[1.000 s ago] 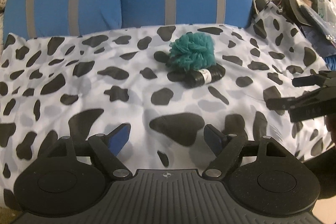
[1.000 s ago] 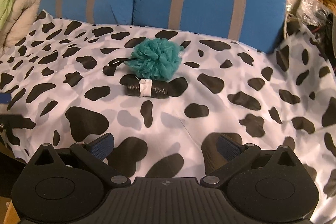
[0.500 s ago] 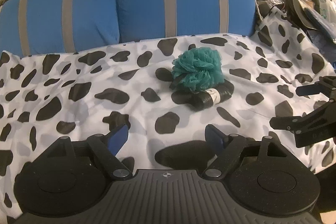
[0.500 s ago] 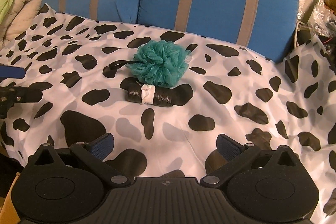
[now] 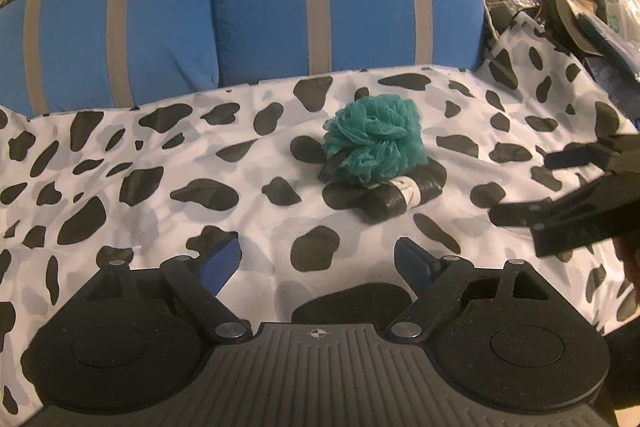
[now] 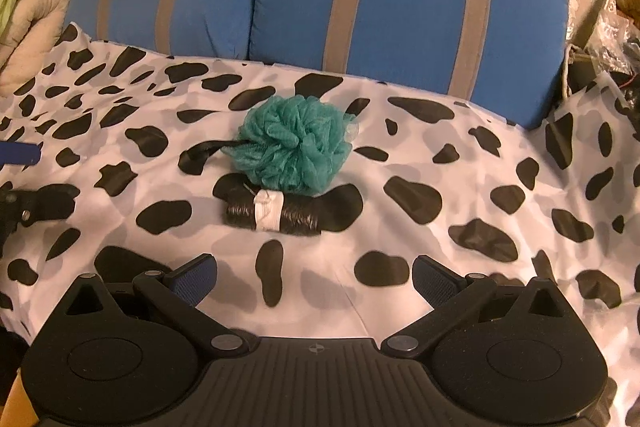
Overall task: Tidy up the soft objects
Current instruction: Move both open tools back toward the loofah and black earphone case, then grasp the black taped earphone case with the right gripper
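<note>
step: reach teal loofah (image 5: 374, 139), 12 o'clock | left gripper (image 5: 318, 263) fingers opening, empty | right gripper (image 6: 314, 277) wide, empty | tip: avoid black roll (image 6: 274, 213)

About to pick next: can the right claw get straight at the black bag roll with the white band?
Probably yes: the black bag roll lies ahead of the open right claw, only bare cow-print sheet between; the teal mesh pouf sits behind.

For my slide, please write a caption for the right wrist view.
Open right gripper faces a teal bath pouf and black roll on spotted cloth.
</note>
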Demonstrator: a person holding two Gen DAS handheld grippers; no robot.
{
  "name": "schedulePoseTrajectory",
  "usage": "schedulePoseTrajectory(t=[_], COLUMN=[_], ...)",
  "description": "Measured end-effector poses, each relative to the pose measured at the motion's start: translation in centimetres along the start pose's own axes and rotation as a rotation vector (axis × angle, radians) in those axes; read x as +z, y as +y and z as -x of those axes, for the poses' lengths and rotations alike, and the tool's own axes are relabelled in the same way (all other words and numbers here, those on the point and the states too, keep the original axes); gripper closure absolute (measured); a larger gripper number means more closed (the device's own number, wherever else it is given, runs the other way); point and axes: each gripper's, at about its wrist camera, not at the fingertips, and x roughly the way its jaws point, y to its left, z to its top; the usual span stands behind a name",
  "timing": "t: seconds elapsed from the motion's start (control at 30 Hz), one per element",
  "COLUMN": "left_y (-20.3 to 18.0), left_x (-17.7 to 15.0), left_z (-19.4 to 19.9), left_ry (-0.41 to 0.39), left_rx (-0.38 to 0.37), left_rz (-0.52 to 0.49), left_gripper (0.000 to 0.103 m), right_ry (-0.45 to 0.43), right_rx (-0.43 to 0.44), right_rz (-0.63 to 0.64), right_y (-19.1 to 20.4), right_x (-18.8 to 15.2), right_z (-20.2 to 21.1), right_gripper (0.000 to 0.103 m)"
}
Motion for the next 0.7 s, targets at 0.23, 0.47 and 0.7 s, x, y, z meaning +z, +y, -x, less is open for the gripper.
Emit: schedulePoseTrajectory(t=[0.23,0.47,0.7], left_y=[-0.2,0.4,0.3], left_x=[-0.1,0.2,0.2], left_z=[0.0,-0.2,-0.4], left_ry=[0.035,0.08,0.099], left_rx=[-0.026,-0.058,-0.071], left_rz=[-0.028,0.021,0.01], left_gripper=[0.018,0.018,0.018], right_ry=[0.021,0.039,0.074], right_rx=[0.042,0.054,0.079], right_rz=[0.038,0.077,0.028], right_y=[0.8,1.5,1.0], right_x=[1.2,2.0,2.9], right_z=[-1.7,-4.0,-6.8], right_gripper=[0.0,0.0,0.0])
